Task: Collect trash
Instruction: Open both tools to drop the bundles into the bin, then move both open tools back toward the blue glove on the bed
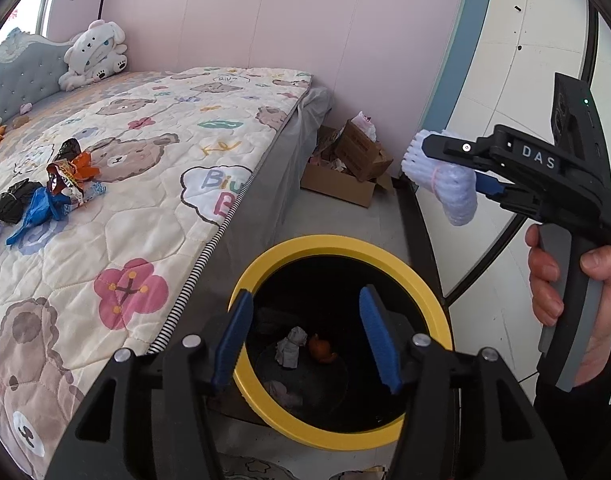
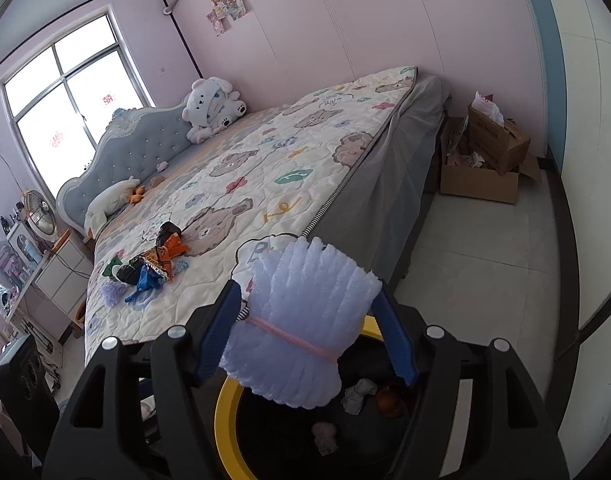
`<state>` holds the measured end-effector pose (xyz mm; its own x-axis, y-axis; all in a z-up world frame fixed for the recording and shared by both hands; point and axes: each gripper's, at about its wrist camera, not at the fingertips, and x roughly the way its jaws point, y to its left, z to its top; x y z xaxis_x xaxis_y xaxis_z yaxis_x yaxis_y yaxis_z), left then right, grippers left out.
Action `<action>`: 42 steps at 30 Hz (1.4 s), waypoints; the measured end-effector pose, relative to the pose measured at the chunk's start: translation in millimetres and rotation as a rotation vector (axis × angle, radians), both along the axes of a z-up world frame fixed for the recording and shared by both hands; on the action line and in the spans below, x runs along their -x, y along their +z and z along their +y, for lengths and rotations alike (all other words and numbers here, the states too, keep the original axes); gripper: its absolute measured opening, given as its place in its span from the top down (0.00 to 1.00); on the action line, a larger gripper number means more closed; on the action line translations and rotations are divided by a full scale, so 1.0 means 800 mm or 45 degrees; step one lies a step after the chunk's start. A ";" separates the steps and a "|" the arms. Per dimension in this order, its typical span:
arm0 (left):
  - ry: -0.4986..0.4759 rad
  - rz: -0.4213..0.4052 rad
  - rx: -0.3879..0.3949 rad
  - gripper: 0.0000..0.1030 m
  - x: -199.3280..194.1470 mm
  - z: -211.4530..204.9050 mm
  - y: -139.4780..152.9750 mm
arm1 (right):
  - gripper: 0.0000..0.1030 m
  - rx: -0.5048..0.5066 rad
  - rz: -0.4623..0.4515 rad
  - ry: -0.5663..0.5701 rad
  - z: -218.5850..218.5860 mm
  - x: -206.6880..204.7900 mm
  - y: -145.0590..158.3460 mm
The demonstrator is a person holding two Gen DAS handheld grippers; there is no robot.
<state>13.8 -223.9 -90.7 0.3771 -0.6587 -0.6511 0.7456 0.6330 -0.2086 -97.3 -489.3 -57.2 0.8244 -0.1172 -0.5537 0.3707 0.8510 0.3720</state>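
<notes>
Holding the pale lilac foam-net bundle tied with a pink band [image 2: 301,320] between the blue pads of my right hand-held gripper [image 2: 305,328], I judge the drop into the round black bin with the yellow rim [image 1: 433,304] to be the risky part. From the left wrist view the bundle [image 1: 445,178] hangs above and to the right of the bin, apparently not over its mouth, so letting go here could send this light, springy thing onto the floor or bouncing off the rim. My left hand-held gripper [image 1: 305,340] is spread and empty, right over the bin mouth, where it could block the fall. Inside the bin lie a crumpled grey paper [image 1: 291,346] and an orange scrap [image 1: 321,350]. More trash, a heap of crumpled coloured wrappers and bags [image 1: 53,188], waits on the quilted bed [image 1: 153,208] left of the bin. Beyond the bin, cardboard boxes [image 1: 353,164] crowd the floor corner.
</notes>
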 end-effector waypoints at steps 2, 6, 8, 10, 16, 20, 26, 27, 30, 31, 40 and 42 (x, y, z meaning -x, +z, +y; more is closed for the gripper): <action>0.006 0.002 0.004 0.45 -0.003 0.002 0.002 | 0.34 0.000 -0.005 -0.013 -0.002 0.001 0.002; 0.032 -0.036 0.017 0.40 -0.010 0.011 0.012 | 0.29 0.012 -0.016 -0.024 -0.001 -0.001 0.008; 0.049 -0.042 0.035 0.35 -0.016 0.017 0.017 | 0.26 0.013 -0.014 -0.027 0.000 -0.004 0.010; 0.072 -0.044 0.050 0.33 -0.024 0.025 0.022 | 0.26 0.015 -0.016 -0.028 0.003 -0.006 0.012; 0.159 -0.084 0.069 0.28 -0.049 0.054 0.032 | 0.26 0.034 -0.031 -0.014 0.011 -0.026 0.017; 0.232 -0.124 0.081 0.25 -0.072 0.081 0.042 | 0.25 0.057 -0.057 0.024 0.026 -0.050 0.024; 0.375 -0.177 0.105 0.22 -0.110 0.131 0.060 | 0.25 0.090 -0.088 0.117 0.061 -0.103 0.038; 0.401 -0.179 0.111 0.21 -0.117 0.140 0.063 | 0.25 0.096 -0.093 0.137 0.068 -0.114 0.041; 0.479 -0.188 0.119 0.20 -0.137 0.167 0.070 | 0.25 0.118 -0.103 0.192 0.091 -0.144 0.048; 0.504 -0.191 0.118 0.19 -0.144 0.176 0.072 | 0.25 0.121 -0.109 0.215 0.100 -0.154 0.049; 0.694 -0.212 0.101 0.18 -0.198 0.248 0.080 | 0.23 0.184 -0.123 0.373 0.167 -0.238 0.057; 0.728 -0.206 0.097 0.18 -0.211 0.263 0.079 | 0.23 0.203 -0.117 0.397 0.181 -0.258 0.057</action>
<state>182.3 -13.4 -27.3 0.7762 -0.3643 -0.5145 0.3169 0.9310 -0.1812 109.1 -344.7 -11.9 0.8798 0.0690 -0.4704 0.0553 0.9679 0.2453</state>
